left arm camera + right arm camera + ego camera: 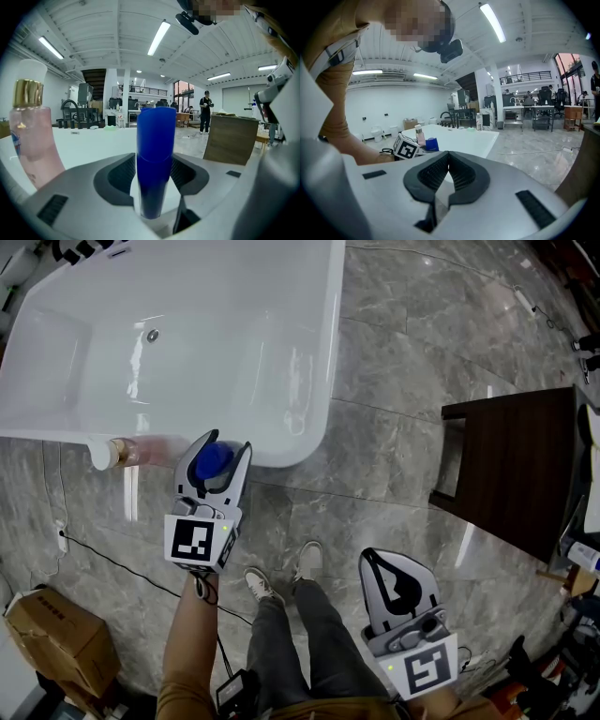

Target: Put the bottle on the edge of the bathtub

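A blue bottle [212,463] stands upright between the jaws of my left gripper [228,444], right at the near rim of the white bathtub [56,432]. In the left gripper view the blue bottle [154,154] fills the middle, the left gripper [153,165] has its jaws close on either side, and a thin gap shows beside the bottle's lower part. A pink bottle [133,452] with a white cap rests on the rim just to the left, seen upright as the pink bottle [32,136]. My right gripper [386,570] hangs low at the right, shut and empty, with the right gripper [446,158] showing its pads together.
A dark wooden table [525,465] stands at the right. A cardboard box [56,632] sits at the lower left, and a black cable [122,563] runs over the marble floor. The person's shoes [281,579] are below the tub's corner. The tub's drain [152,335] is visible inside.
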